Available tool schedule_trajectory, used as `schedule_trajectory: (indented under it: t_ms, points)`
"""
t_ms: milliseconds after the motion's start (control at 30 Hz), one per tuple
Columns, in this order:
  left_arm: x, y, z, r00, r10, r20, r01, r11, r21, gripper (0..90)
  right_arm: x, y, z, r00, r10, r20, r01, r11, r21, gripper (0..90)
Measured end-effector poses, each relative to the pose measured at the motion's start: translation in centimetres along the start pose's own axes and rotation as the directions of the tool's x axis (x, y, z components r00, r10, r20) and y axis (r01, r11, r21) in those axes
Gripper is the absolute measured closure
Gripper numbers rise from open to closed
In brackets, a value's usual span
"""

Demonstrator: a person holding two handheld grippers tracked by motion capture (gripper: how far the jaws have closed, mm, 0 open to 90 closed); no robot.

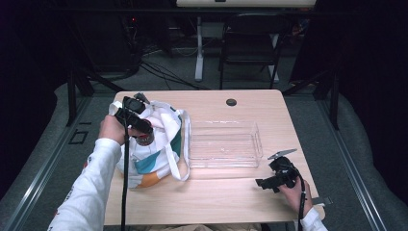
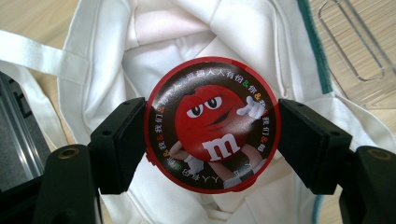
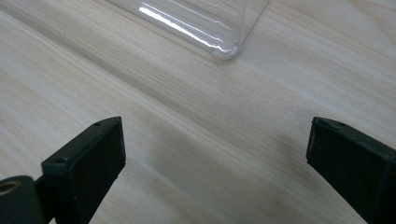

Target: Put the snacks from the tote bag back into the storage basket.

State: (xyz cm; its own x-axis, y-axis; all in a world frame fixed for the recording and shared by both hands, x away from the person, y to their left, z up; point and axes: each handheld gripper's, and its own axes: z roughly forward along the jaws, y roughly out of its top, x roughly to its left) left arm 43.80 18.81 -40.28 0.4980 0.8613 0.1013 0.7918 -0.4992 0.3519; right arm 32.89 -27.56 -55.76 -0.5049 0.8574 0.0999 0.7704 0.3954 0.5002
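Observation:
A round red-rimmed M&M's candy tin [image 2: 212,125] with a red cartoon figure on its lid hangs just above the open mouth of a white tote bag [image 2: 154,37]. My left gripper [image 2: 212,140] is shut on it, one pad pressed to each side. In the high view the left gripper [image 1: 139,126] holds the candy tin [image 1: 145,139] over the tote bag [image 1: 159,144] at the table's left. My right gripper [image 3: 215,154] stands open low over bare wood, with nothing between its jaws. That right gripper [image 1: 265,182] rests near the front right of the table.
A clear plastic tray [image 1: 223,144] lies in the middle of the wooden table [image 1: 216,192], right of the bag; its corner [image 3: 224,46] shows ahead of the right jaws. A dark round grommet [image 1: 231,102] sits near the far edge. A chair [image 1: 250,43] stands beyond.

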Motion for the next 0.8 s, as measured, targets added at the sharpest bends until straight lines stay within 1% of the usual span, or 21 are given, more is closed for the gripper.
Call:
schedule_trajectory:
  t_ms: [100,133,200,267,333,467,500,533,600,633,667,700,733,800]
  points:
    - [-0.3,0.4,-0.6,1.0,0.004,0.002,-0.003,1.0,-0.006,27.4,-0.2,-0.1,-0.1,1.0,-0.002,0.007,0.002,1.0,0.001,4.3]
    - [-0.4,0.5,-0.8,1.0,0.009,0.002,-0.009,0.9999,-0.007,27.4,-0.2,0.0,-0.2,0.9999,-0.009,0.012,0.009,1.0,0.013,4.3]
    - [-0.8,0.8,-1.2,0.9998,0.019,0.001,-0.019,0.9998,-0.009,27.5,-0.1,0.0,0.0,1.0,-0.001,0.004,0.001,1.0,-0.004,4.3]
    - [-1.0,1.0,-1.6,0.9996,0.027,0.001,-0.027,0.9996,-0.01,27.5,0.0,0.1,0.0,1.0,-0.003,0.001,0.003,1.0,0.0,4.3]
    - [-1.2,1.2,-1.8,0.9994,0.034,-0.005,-0.034,0.9993,-0.015,27.5,0.0,0.1,0.0,1.0,0.0,-0.004,0.0,1.0,-0.009,4.3]
    - [-1.5,1.5,-2.3,0.999,0.044,0.0,-0.044,0.9989,-0.017,27.5,0.0,0.0,-0.1,1.0,0.003,-0.009,-0.003,1.0,-0.007,4.3]
    - [-1.6,1.6,-2.4,0.9987,0.05,-0.001,-0.05,0.9986,-0.016,27.5,-0.1,-0.1,-0.1,1.0,-0.007,0.001,0.007,1.0,0.002,4.3]
    - [-1.7,1.7,-2.6,0.9985,0.055,-0.001,-0.055,0.9984,-0.016,27.5,-0.1,-0.1,-0.2,1.0,0.003,-0.003,-0.003,1.0,-0.008,4.3]
    - [-1.9,2.0,-2.9,0.9979,0.064,0.0,-0.064,0.9978,-0.015,27.5,-0.1,-0.2,-0.2,1.0,0.0,0.008,0.0,1.0,-0.014,4.2]
    - [-2.1,2.0,-3.0,0.998,0.063,-0.001,-0.063,0.9977,-0.025,27.5,-0.2,-0.2,-0.3,0.9999,-0.008,0.008,0.008,1.0,-0.007,4.3]
    - [-2.2,2.1,-3.2,0.9977,0.068,0.0,-0.068,0.9973,-0.028,27.5,-0.1,-0.3,-0.3,1.0,0.003,0.0,-0.003,1.0,-0.012,4.3]
    - [-2.3,2.2,-3.4,0.9976,0.069,0.002,-0.069,0.9971,-0.032,27.5,-0.1,-0.3,-0.4,0.9999,-0.002,0.014,0.002,1.0,-0.004,4.2]
    - [-2.4,2.3,-3.5,0.9969,0.078,0.005,-0.078,0.9966,-0.028,27.5,-0.1,-0.3,-0.4,0.9999,-0.002,0.014,0.002,1.0,-0.004,4.3]
    - [-2.8,2.5,-3.7,0.9964,0.084,0.004,-0.084,0.9958,-0.036,27.5,-0.2,-0.4,-0.5,0.9999,-0.004,0.01,0.004,1.0,-0.01,4.3]
